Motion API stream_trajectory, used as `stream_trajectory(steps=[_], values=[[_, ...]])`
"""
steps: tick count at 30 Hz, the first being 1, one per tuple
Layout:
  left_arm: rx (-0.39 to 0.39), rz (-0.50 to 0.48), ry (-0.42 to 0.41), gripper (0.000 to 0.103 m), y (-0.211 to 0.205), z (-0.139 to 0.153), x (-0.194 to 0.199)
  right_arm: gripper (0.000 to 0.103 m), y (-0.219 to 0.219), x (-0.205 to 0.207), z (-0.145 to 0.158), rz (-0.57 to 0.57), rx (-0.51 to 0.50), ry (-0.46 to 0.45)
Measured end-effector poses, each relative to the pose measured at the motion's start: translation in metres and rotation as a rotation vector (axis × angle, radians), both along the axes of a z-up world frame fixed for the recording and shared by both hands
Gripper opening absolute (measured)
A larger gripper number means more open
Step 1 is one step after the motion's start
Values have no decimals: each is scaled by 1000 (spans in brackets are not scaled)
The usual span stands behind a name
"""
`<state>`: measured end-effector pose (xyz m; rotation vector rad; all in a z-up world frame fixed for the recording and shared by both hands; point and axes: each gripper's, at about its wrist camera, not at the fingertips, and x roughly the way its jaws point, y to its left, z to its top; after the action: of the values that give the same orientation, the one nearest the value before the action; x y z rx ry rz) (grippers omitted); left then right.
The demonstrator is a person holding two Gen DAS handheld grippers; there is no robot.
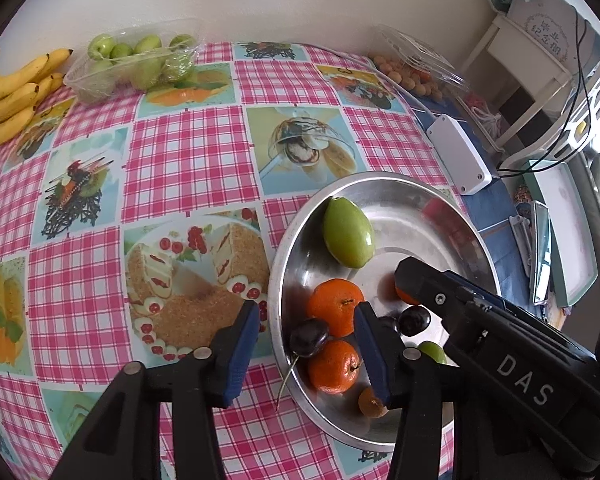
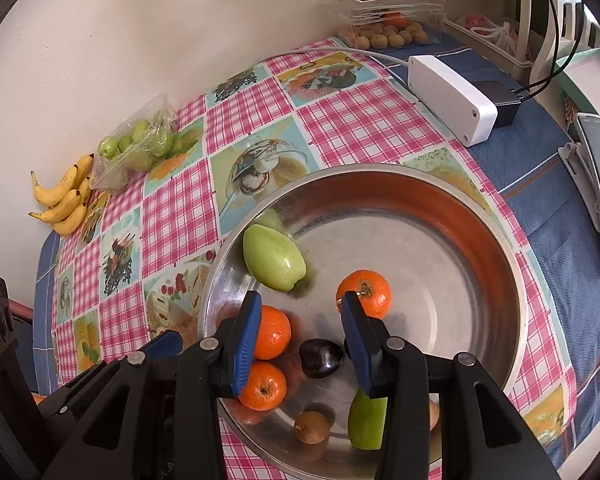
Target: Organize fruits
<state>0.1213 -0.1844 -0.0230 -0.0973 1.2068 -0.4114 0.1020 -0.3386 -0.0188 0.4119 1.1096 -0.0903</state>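
Observation:
A steel bowl [image 1: 440,204] [image 2: 480,216] on the checked tablecloth holds a green fruit [image 1: 348,232] [image 2: 274,258], three mandarins [image 1: 334,306] [image 2: 366,292], dark cherries [image 1: 308,336] [image 2: 320,356], a small brown fruit [image 2: 312,426] and a second green fruit [image 2: 368,424]. My left gripper [image 1: 306,348] is open over the bowl's near left rim, straddling a cherry and mandarin. My right gripper [image 2: 302,344] is open above the bowl, over a cherry, and appears as a black body in the left wrist view [image 1: 480,320].
Bananas [image 1: 16,92] [image 2: 64,200] and a clear tray of green fruits [image 1: 136,62] [image 2: 140,148] lie by the far wall. A clear box of small brown fruits [image 1: 412,68] [image 2: 388,28], a white adapter box [image 1: 458,154] [image 2: 452,98] and a phone stand [image 2: 596,184] sit at right.

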Motion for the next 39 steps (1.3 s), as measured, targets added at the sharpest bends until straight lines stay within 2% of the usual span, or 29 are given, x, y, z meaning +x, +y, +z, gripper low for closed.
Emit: stream_trajectory(steps=[3, 6, 12, 14, 16, 19, 24, 27, 34, 35, 36, 37, 39], values=[[20, 38, 0, 55, 9, -1, 3, 44, -1, 0, 1, -5, 1, -3], [44, 103, 9, 60, 22, -3, 9, 55, -1, 1, 0, -9, -4, 2], [107, 242, 18, 75, 50, -8, 17, 56, 4, 2, -3, 8, -18, 21], [121, 276, 20, 82, 58, -10, 18, 60, 6, 3, -5, 16, -23, 28], [136, 316, 17, 90, 65, -11, 19, 69, 7, 4, -6, 22, -28, 35], [162, 358, 5, 102, 74, -11, 19, 70, 9, 4, -8, 28, -32, 42], [194, 384, -17, 103, 82, -10, 20, 76, 10, 5, -10, 38, -44, 51], [212, 386, -27, 103, 84, -11, 21, 85, 12, 5, -10, 43, -51, 52], [237, 388, -34, 103, 87, -14, 22, 86, 12, 7, -11, 52, -65, 52], [240, 388, -36, 103, 88, -14, 22, 88, 12, 6, -11, 52, -67, 50], [242, 388, -39, 103, 88, -13, 22, 99, 12, 6, -11, 51, -69, 48], [242, 387, -41, 103, 89, -13, 22, 103, 12, 6, -10, 49, -73, 44], [242, 388, -43, 103, 90, -13, 22, 103, 12, 6, -8, 49, -77, 34]])
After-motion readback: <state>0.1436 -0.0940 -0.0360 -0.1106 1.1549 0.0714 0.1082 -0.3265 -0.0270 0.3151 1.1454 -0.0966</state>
